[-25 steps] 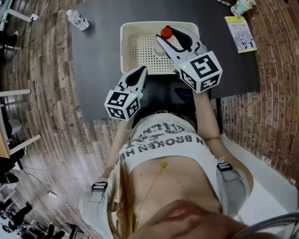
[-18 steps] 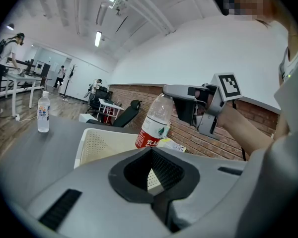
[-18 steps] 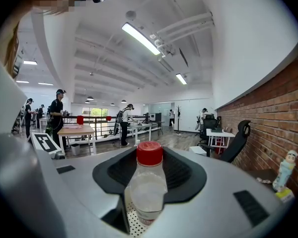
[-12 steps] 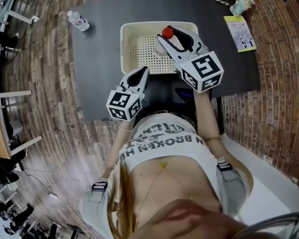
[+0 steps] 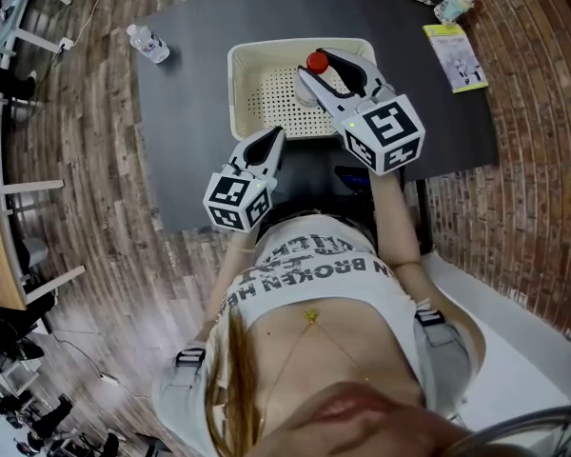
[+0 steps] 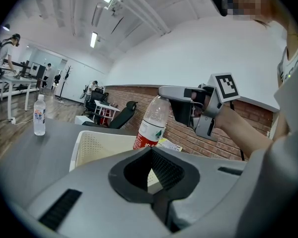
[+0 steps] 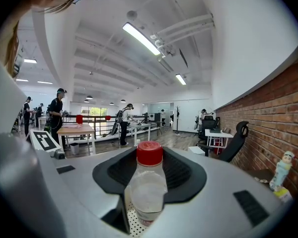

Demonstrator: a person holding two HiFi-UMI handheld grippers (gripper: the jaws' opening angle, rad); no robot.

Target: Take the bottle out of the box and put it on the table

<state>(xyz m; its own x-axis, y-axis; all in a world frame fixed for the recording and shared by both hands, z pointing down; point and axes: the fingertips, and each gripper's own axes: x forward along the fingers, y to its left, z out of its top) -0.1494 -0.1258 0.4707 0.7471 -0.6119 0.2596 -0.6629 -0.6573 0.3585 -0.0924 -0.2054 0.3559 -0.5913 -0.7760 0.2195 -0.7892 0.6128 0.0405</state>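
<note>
A clear water bottle (image 5: 317, 62) with a red cap and red label stands upright over the right side of the cream perforated box (image 5: 266, 53). My right gripper (image 5: 325, 66) is shut on its upper part. In the right gripper view the bottle (image 7: 148, 187) fills the gap between the jaws, with the box floor below it. The left gripper view shows the bottle (image 6: 150, 128) held by the right gripper (image 6: 171, 100) above the box (image 6: 89, 148); its base is hidden. My left gripper (image 5: 271, 134) (image 6: 152, 150) hangs shut and empty at the box's near edge.
The box sits on a dark table (image 5: 190, 112). A second water bottle (image 5: 147, 41) (image 6: 38, 115) stands at the far left corner. A yellow-green booklet (image 5: 454, 55) and a small figurine (image 5: 454, 3) lie at the far right. A brick wall runs along the right side.
</note>
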